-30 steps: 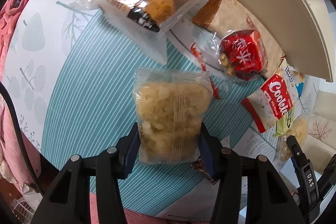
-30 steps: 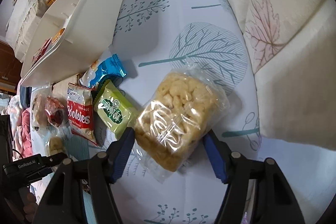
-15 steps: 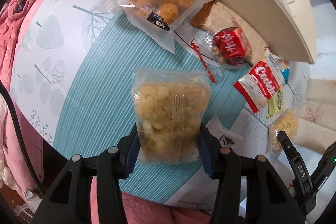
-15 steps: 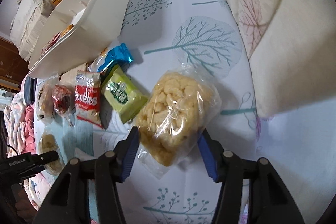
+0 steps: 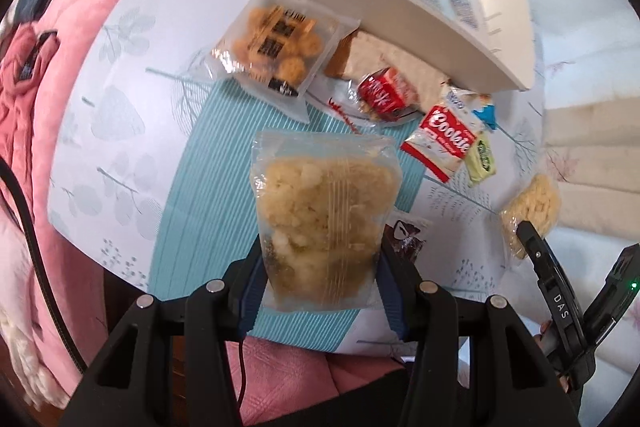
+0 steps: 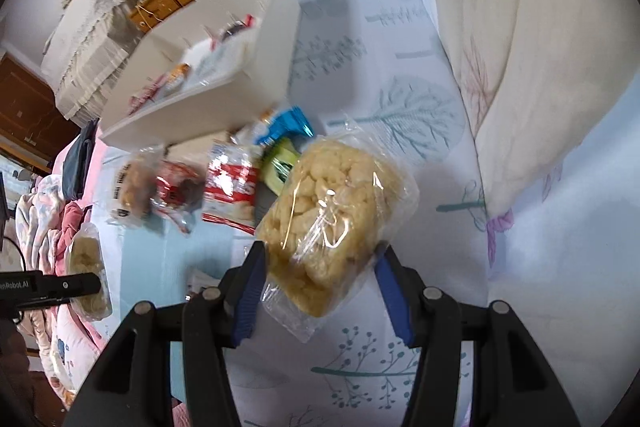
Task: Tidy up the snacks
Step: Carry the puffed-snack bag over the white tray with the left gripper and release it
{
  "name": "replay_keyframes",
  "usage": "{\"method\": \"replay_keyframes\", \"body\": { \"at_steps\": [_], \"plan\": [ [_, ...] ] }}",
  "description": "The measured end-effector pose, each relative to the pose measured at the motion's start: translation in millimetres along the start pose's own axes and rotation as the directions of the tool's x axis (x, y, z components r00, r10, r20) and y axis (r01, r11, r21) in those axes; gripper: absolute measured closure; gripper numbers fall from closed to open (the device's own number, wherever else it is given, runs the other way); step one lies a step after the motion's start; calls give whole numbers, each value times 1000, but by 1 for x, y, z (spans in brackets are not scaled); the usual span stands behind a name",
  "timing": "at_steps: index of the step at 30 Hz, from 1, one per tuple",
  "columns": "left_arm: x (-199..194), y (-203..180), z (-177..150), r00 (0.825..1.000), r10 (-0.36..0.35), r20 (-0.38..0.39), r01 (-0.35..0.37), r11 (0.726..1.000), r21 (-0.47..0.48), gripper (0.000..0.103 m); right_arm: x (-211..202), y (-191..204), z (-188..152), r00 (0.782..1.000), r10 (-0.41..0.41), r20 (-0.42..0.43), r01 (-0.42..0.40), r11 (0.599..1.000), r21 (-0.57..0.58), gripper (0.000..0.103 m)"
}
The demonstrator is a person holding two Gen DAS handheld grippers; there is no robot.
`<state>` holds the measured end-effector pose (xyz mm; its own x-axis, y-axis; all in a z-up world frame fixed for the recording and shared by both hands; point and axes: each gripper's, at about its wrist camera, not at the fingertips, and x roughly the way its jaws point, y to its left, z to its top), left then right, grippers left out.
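My left gripper (image 5: 320,287) is shut on a clear bag of pale puffed rice snack (image 5: 324,219) and holds it above the bedsheet. My right gripper (image 6: 320,291) is shut on a second clear bag of yellow puffed snack (image 6: 332,219), also lifted; this bag also shows in the left wrist view (image 5: 532,211). A white bin (image 5: 400,11) with several wrapped snacks inside lies beyond both bags; it also shows in the right wrist view (image 6: 200,107).
On the sheet near the bin lie a bag of fried balls (image 5: 276,47), a red packet (image 5: 384,95), a Cookie pack (image 5: 444,143), a green packet (image 5: 482,159), a blue wrapper (image 6: 284,127) and a dark wrapper (image 5: 404,235). Pink quilt (image 5: 52,107) at left.
Both grippers have lifted their bags up off the sheet and pulled back. The white bin now shows its open top with snacks inside.
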<state>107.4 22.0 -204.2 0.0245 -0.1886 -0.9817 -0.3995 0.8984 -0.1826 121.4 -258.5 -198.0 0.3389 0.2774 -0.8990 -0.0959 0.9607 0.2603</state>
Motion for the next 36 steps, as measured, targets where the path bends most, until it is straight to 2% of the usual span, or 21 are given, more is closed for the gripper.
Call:
{"method": "replay_keyframes", "body": {
  "at_steps": [8, 17, 28, 36],
  "plan": [
    [-45, -13, 18, 999, 2, 38, -7, 990, 138, 54, -27, 40, 9, 996, 11, 88, -9, 999, -32, 49],
    [-91, -13, 57, 995, -4, 100, -24, 960, 278, 54, -40, 92, 28, 987, 38, 156, -31, 998, -49, 49],
    [-116, -4, 118, 985, -30, 169, -30, 939, 343, 54, -32, 145, 62, 976, 58, 208, -47, 997, -59, 49],
    [-108, -5, 165, 976, -83, 201, 1, 926, 378, 54, -13, 165, 88, 970, 61, 237, -49, 997, -58, 49]
  ]
}}
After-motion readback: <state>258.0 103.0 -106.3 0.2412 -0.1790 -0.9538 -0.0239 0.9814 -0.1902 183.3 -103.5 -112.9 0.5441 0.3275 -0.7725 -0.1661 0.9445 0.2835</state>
